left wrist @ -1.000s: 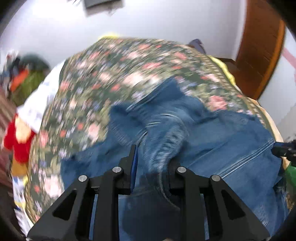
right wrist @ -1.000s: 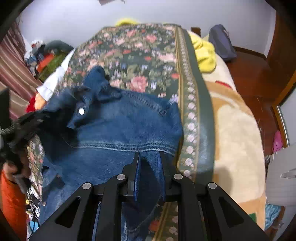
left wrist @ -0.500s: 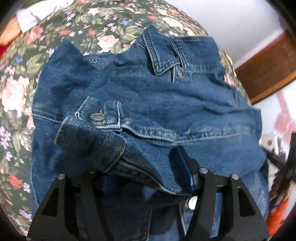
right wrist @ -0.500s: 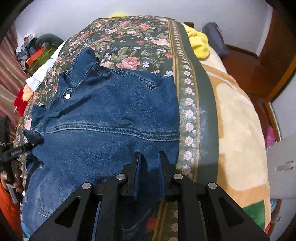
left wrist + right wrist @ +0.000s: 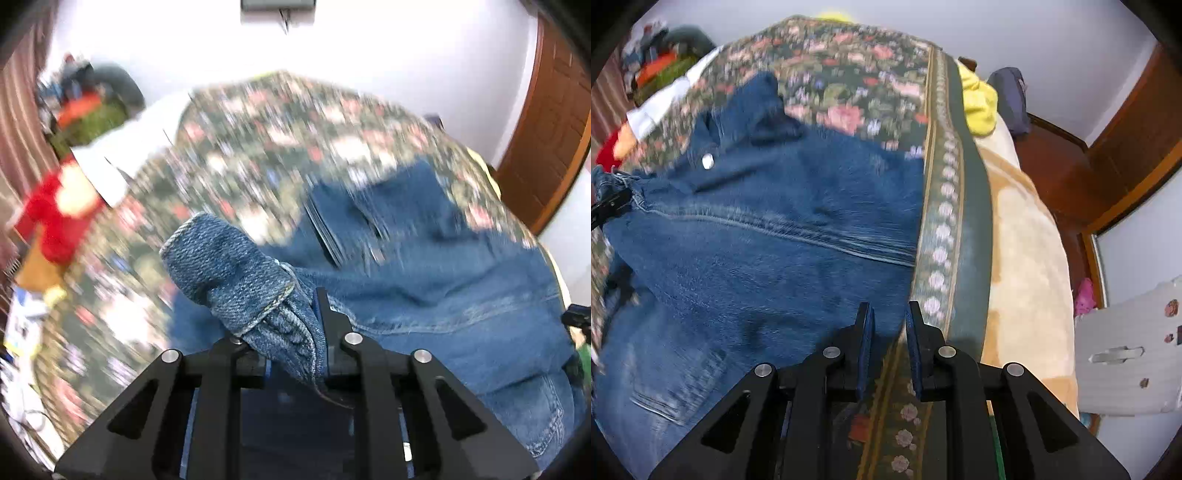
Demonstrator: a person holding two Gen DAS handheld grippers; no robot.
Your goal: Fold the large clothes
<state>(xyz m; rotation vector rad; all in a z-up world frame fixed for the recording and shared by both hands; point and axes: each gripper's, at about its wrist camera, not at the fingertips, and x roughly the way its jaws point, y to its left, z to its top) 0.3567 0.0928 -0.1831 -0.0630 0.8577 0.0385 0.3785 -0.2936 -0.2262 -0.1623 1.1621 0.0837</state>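
Observation:
A blue denim jacket [image 5: 768, 236] lies spread on a floral bedspread [image 5: 849, 74], collar at the far left. My left gripper [image 5: 284, 328] is shut on a bunched sleeve cuff [image 5: 236, 273] of the jacket and holds it above the bed; the rest of the jacket [image 5: 443, 295] lies to its right. My right gripper [image 5: 888, 317] is at the jacket's near right edge, its jaws slightly apart with only the bedspread border showing between them. The left gripper's tip [image 5: 609, 206] shows at the left edge of the right wrist view.
A beige blanket [image 5: 1023, 258] covers the bed's right side, with a yellow garment [image 5: 979, 99] and a dark bag [image 5: 1012, 96] at the far end. Red, green and white clothes [image 5: 74, 155] are piled at the far left. A wooden door [image 5: 554, 122] stands at right.
My left gripper has closed on the cuff and swung it up and back, away from the jacket body. My right gripper has let go of the hem, and the jacket now lies flatter.

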